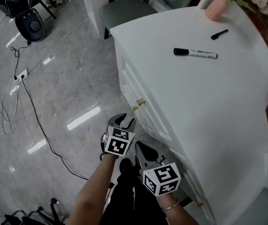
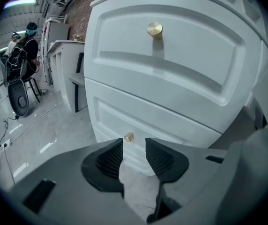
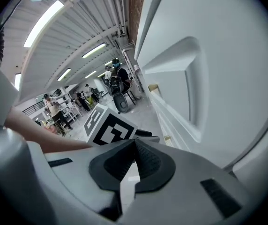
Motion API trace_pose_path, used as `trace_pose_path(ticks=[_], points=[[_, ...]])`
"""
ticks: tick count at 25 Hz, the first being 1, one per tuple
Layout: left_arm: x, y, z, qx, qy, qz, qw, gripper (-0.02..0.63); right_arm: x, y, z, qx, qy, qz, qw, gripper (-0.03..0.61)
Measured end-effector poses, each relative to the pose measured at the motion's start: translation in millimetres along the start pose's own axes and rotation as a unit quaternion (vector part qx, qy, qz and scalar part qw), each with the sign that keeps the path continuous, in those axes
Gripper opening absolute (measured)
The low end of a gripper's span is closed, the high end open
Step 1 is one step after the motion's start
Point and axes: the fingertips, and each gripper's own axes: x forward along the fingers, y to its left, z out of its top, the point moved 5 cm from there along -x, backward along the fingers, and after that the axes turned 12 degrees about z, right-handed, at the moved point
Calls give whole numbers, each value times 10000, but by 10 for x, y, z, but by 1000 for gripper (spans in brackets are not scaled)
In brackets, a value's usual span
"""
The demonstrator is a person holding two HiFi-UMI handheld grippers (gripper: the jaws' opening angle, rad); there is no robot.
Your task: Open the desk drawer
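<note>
The white desk (image 1: 209,102) has drawers down its side face. In the left gripper view, an upper drawer (image 2: 181,55) carries a gold knob (image 2: 154,29). A lower drawer (image 2: 171,125) has a smaller-looking gold knob (image 2: 129,137). My left gripper (image 2: 134,146) is open and empty, and that lower knob shows just beyond the gap, near the left fingertip. From the head view, the left gripper (image 1: 127,122) sits close below a gold knob (image 1: 140,103). My right gripper (image 1: 142,150) hangs lower, beside the desk side. Its jaws (image 3: 135,142) meet at the tips with nothing between them.
On the desk top lie a black-capped marker (image 1: 195,53) and a small black cap (image 1: 219,33), with a pink pot (image 1: 216,7) at the back. A grey chair (image 1: 124,11) stands behind the desk. A black cable (image 1: 35,121) snakes over the glossy floor. People stand far off.
</note>
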Motion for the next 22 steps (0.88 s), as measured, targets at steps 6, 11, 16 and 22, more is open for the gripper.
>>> trace_pose_path(ticks=[6, 11, 16, 22], points=[[331, 34, -53, 63, 121, -56, 9999, 133, 116, -133, -170, 10, 132, -64, 9999, 5], [596, 55, -75, 207, 255, -212, 9992, 133, 203, -259, -263, 35, 207, -162, 9996, 5], [721, 93, -66, 242, 293, -240, 9990, 133, 253, -350, -279, -19, 282, -216, 9994, 5], [847, 56, -45, 230, 261, -387, 9986, 121, 290, -389, -250, -125, 375, -214, 9990, 5]])
